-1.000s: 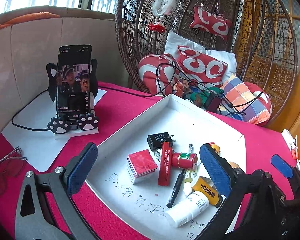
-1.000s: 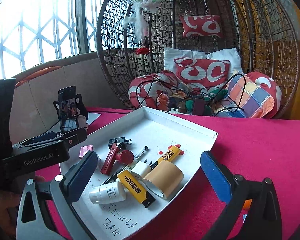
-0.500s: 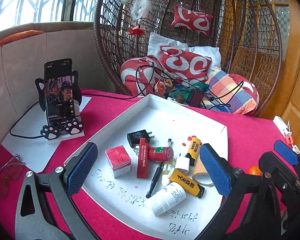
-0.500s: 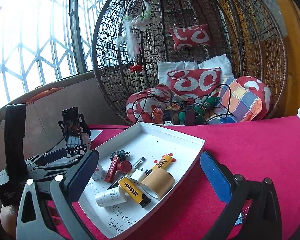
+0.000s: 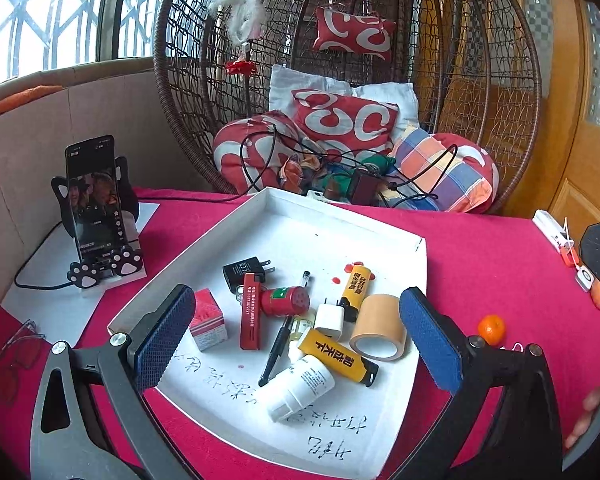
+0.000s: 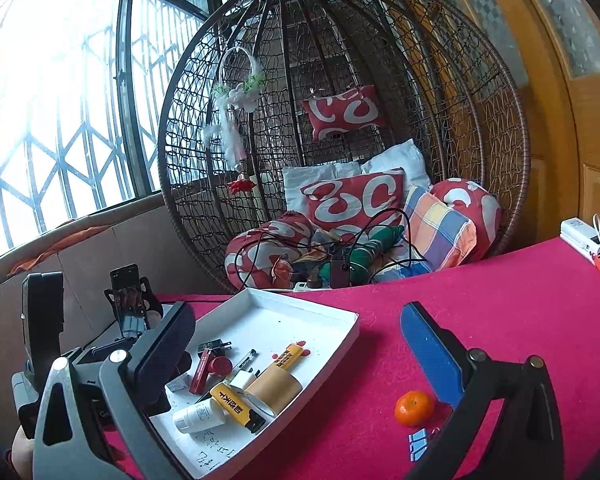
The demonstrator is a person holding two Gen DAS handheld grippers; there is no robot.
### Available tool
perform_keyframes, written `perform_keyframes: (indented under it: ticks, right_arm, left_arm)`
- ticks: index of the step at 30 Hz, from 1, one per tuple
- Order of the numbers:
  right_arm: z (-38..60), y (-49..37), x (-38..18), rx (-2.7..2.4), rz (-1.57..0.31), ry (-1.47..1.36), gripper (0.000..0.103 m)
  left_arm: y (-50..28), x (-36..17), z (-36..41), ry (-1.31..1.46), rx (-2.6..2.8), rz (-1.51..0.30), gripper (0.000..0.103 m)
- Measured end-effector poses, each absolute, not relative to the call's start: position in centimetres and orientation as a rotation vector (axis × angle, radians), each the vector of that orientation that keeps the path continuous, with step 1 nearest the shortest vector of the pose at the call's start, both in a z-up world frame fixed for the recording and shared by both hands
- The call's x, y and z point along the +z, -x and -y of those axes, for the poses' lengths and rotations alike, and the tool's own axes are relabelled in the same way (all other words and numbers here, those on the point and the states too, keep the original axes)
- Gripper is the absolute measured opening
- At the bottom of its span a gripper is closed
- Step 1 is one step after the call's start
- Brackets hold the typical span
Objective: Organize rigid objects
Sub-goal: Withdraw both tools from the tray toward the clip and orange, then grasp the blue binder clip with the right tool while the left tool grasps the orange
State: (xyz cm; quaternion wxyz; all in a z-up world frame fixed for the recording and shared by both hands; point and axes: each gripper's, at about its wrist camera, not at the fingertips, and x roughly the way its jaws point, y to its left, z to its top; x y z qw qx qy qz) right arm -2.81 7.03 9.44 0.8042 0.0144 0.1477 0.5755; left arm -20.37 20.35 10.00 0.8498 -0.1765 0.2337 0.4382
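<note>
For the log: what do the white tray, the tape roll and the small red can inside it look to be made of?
White tray: probably matte cardboard, like a box lid; thin folded walls, handwriting inked on its floor.
Tape roll: tan tape, likely paper or plastic, with a smooth dull face, wound on a pale core.
Small red can: glossy, with a printed label; metal or plastic, unclear.

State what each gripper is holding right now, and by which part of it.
Nothing is held. The left gripper hangs open above the white tray, and the right gripper is open over the red tablecloth. Both pairs of jaws stand wide apart with nothing between them.
</note>
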Motion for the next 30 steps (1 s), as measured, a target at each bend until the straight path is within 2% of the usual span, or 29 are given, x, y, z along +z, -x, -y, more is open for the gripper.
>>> perform_keyframes:
  ticks: [9,18,20,22,24,27,28,30]
  right_arm:
    - [-3.9,-2.6,7.5,1.150,-0.376,-0.025,0.103]
    - [-3.9,-6.7,0.6,1.069,-0.681,0.184,0.102]
    - [-4.9,-5.9,-0.6,1.099,-0.700,0.264,0.096]
    - [-6.0,-4.9,-1.5,1.120,-0.698,0.351,0.071]
    - [-7.4,-4.5,-2.1,1.134,-0.718,0.409,0.060]
    - [-9.0,-4.0,-2.4,1.147,-0.723,0.468,0.051]
    - [-9.2,-3.7,-2.4,1.143,-0.710,0.496,0.041]
    - [-9.2,-3.4,-2.4,1.148,-0.692,0.527,0.041]
  left_arm:
    - [18.3,9.8,-18.4,0.336,0.854,-0.528,0.103]
    - [16.0,8.9,-17.2,0.321,0.756,-0.555,0.103]
    - [15.4,8.6,-16.9,0.315,0.735,-0.569,0.103]
    - [14.9,8.3,-16.7,0.313,0.719,-0.586,0.103]
    - [14.4,8.1,-16.5,0.313,0.702,-0.597,0.103]
    - [13.7,7.5,-16.3,0.309,0.667,-0.617,0.103]
    - [13.2,7.3,-16.2,0.307,0.659,-0.628,0.103]
    - [12.0,6.9,-16.1,0.303,0.635,-0.654,0.103]
